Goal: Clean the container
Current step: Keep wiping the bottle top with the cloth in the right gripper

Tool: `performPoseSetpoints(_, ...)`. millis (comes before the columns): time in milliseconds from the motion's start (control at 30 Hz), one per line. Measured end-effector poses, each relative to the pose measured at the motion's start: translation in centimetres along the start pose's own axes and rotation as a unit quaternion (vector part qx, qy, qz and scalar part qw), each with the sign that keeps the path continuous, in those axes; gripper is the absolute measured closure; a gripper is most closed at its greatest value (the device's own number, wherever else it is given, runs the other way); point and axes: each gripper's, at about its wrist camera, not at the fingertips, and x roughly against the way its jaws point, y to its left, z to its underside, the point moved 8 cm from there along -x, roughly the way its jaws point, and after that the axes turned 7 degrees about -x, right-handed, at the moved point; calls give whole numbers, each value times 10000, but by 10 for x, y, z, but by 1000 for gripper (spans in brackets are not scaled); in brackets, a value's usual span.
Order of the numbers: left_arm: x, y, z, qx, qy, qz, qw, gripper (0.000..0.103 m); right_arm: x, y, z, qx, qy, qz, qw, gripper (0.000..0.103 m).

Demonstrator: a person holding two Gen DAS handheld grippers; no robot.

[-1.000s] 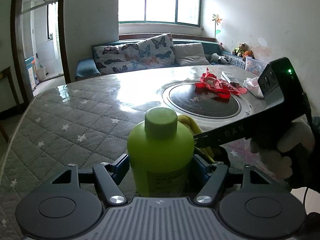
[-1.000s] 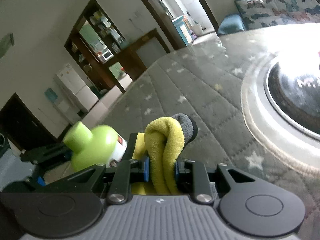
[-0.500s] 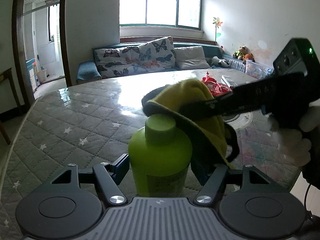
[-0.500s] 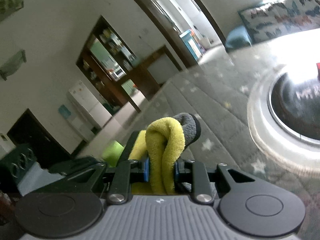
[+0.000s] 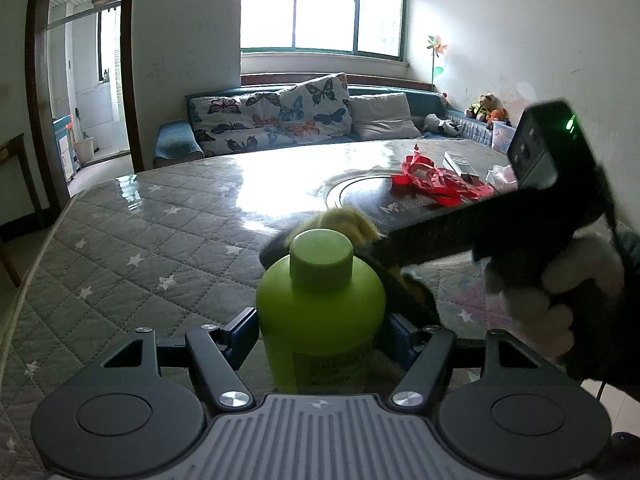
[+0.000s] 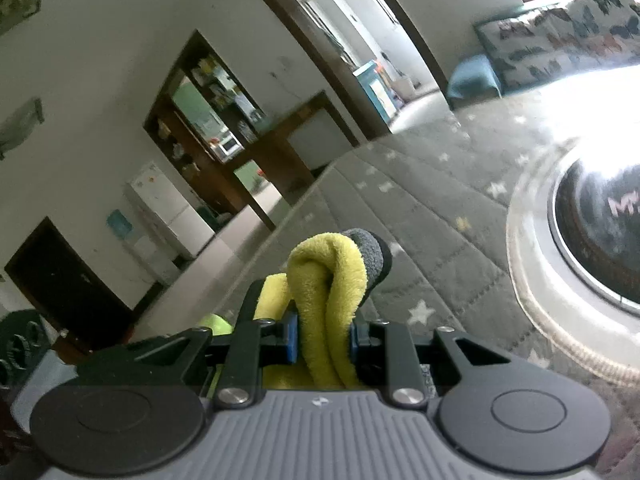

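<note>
The left tool (image 5: pixel 320 330) is closed on the lower body of a green bottle (image 5: pixel 320 304), which stands upright over the quilted tabletop (image 5: pixel 160 232) with its cap on. The right tool (image 6: pixel 322 340) grips a folded yellow and grey cloth (image 6: pixel 332 280) between its blue pads. In the left wrist view this cloth (image 5: pixel 352 222) sits just behind the bottle's cap, at its right shoulder. Red ribbon (image 5: pixel 436 182) lies farther back, on the round dark inset.

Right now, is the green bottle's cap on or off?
On. The green bottle, upright in the left gripper, has its cap sitting on the neck; how tightly, cannot tell.
</note>
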Motion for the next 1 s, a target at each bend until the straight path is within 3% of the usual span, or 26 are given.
performPoseSetpoints(267, 3, 1, 1, -8, 15, -2, 10000, 32, -15, -25, 23, -150, 366, 236, 9989, 80)
performPoseSetpoints(633, 15, 3, 7, 99, -5, -97, 9999, 31, -4, -4, 44, 217, 493, 270, 9982, 80)
performPoseSetpoints(1000, 14, 5, 8, 73, -2, -67, 10000, 32, 21, 16, 35, 222, 231, -75, 9995, 80)
